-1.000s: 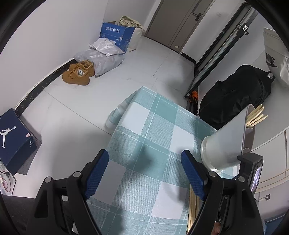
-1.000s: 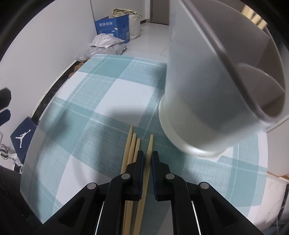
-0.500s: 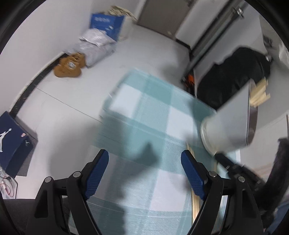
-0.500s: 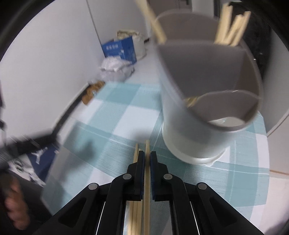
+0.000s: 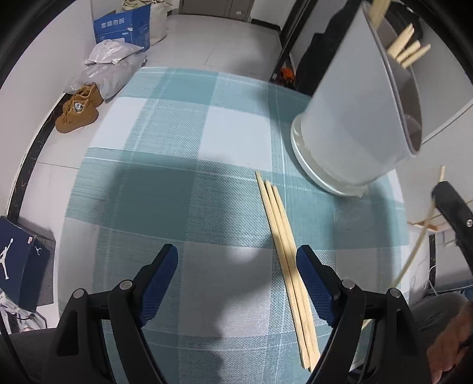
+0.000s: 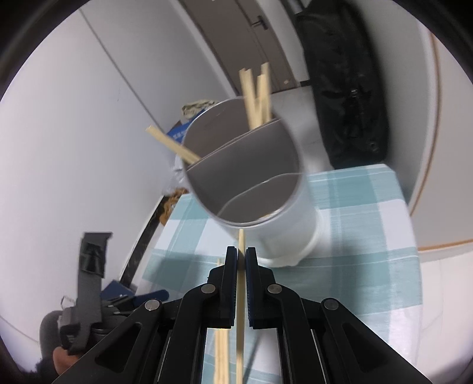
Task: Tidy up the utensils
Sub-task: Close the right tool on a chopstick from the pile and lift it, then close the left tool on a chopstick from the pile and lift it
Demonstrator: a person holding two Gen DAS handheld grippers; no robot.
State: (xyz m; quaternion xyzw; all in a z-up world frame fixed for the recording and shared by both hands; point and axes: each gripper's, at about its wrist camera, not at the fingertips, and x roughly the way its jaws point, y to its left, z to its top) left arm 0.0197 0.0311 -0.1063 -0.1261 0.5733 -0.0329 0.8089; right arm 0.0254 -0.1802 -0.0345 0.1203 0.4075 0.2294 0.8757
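Note:
A grey divided utensil holder stands at the far right of the checked tablecloth, with several wooden chopsticks in it. It also shows in the right wrist view. Three chopsticks lie side by side on the cloth in front of the holder. My left gripper is open and empty above the cloth, its right finger beside the chopsticks. My right gripper is shut on a single chopstick, lifted just before the holder's rim. It shows at the right edge of the left wrist view.
Beyond the table on the floor lie brown shoes, grey bags and a blue carton. A blue shoebox sits at the left. A black bag stands behind the holder.
My right gripper has lifted one chopstick off the cloth up to the holder's rim. My left gripper has moved forward and right over the table, closer to the lying chopsticks.

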